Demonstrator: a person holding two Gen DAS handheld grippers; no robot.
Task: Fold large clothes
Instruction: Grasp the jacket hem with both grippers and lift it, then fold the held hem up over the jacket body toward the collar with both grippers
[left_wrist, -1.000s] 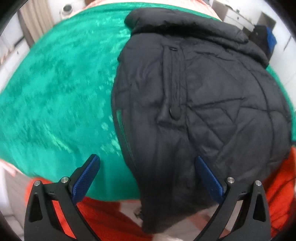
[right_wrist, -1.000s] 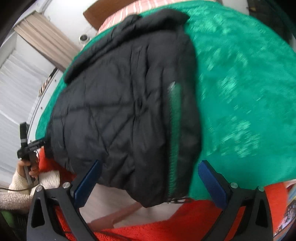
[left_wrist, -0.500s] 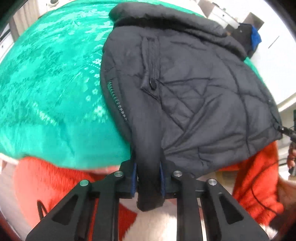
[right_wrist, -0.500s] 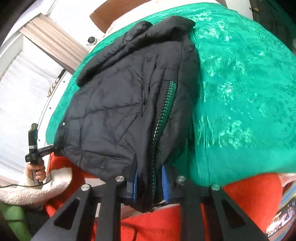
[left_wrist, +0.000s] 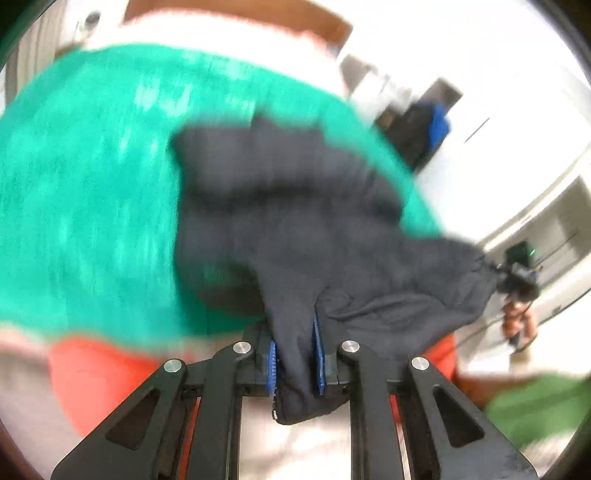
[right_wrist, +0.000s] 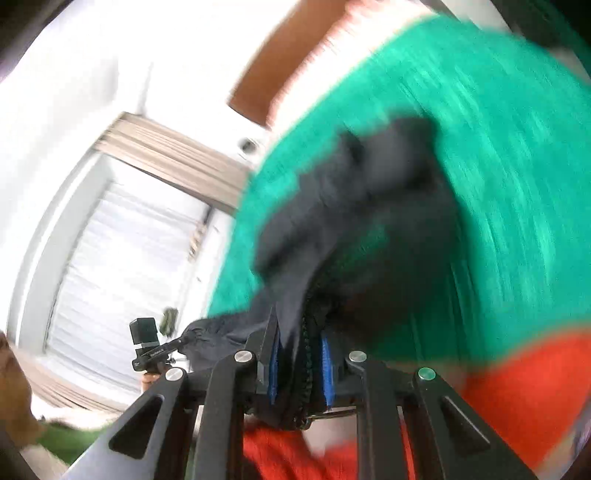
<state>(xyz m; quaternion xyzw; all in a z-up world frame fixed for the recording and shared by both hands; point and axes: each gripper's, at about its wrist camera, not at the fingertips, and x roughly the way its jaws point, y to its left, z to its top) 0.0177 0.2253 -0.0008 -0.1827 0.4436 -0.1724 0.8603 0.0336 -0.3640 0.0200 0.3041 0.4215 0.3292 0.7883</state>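
A black quilted jacket (left_wrist: 306, 221) lies partly on a green bed cover (left_wrist: 81, 206), with its near hem lifted off it. My left gripper (left_wrist: 295, 365) is shut on one bottom corner of the hem. My right gripper (right_wrist: 301, 373) is shut on the other bottom corner, at the zipper edge (right_wrist: 306, 354). The jacket (right_wrist: 354, 214) hangs between the two grippers and its upper part stays on the cover (right_wrist: 498, 166). Both views are blurred by motion. Each view shows the other gripper (left_wrist: 517, 280) (right_wrist: 151, 350) at the far corner of the hem.
An orange blanket (left_wrist: 99, 373) hangs below the bed's near edge. A wooden headboard (right_wrist: 291, 70) is at the far end. A window with a curtain (right_wrist: 122, 266) is on one side, white furniture (left_wrist: 546, 229) and a dark bag (left_wrist: 424, 129) on the other.
Both grippers went from open to shut on the jacket's bottom hem a second ago. Since then they have lifted the hem up off the bed, and the jacket is bunching toward its collar.
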